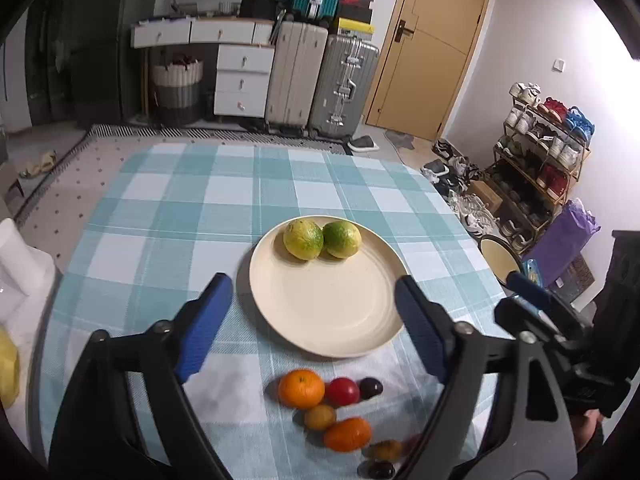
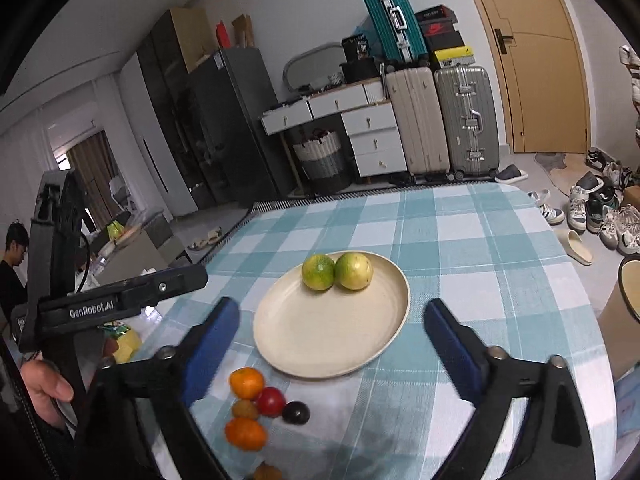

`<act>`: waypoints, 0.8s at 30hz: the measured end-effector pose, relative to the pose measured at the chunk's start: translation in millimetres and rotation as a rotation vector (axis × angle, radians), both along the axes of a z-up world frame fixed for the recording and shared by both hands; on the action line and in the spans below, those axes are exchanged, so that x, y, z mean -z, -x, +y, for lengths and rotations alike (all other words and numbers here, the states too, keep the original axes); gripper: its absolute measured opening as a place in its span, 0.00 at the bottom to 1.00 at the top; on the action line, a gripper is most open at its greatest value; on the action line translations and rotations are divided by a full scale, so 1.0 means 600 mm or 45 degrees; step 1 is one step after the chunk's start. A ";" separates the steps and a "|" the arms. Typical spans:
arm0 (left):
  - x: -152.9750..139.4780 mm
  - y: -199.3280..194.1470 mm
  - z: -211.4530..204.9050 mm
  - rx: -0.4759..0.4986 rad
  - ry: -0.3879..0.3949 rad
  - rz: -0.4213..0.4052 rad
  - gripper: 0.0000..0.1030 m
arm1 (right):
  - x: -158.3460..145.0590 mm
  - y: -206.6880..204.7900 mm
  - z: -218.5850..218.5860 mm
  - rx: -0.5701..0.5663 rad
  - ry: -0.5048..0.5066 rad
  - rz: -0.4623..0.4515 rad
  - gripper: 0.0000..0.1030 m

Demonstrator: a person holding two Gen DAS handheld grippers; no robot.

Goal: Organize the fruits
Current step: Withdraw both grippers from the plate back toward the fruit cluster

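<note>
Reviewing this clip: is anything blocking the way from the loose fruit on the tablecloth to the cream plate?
Nothing visible does. The loose fruit, led by the orange, lies on bare cloth just short of the plate. The plate's near half is bare; the two green citrus sit at its far edge. Both grippers, left and right, are open and hold nothing.

We see a plate [image 1: 328, 312] in the middle of the table [image 1: 160, 208], with two limes [image 1: 303, 239] touching side by side at its far rim. Just before the plate's near edge lies a cluster of small fruit: an orange [image 1: 301, 388], a tomato [image 1: 342, 391] to its right, then a plum [image 1: 371, 388]. Suitcases [image 1: 320, 84] stand well behind the table.
</note>
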State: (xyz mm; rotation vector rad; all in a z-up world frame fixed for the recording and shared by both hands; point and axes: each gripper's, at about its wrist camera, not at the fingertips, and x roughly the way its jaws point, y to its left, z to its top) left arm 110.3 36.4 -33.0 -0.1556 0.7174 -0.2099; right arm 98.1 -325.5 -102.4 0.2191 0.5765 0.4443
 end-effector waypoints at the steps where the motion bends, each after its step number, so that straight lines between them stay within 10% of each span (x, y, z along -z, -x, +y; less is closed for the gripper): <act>1: -0.003 0.015 0.000 -0.007 -0.009 -0.011 0.80 | -0.004 0.011 -0.002 0.003 -0.004 -0.016 0.96; 24: 0.061 0.136 -0.008 -0.108 -0.082 0.090 0.97 | 0.028 0.103 -0.014 -0.057 -0.040 0.043 1.00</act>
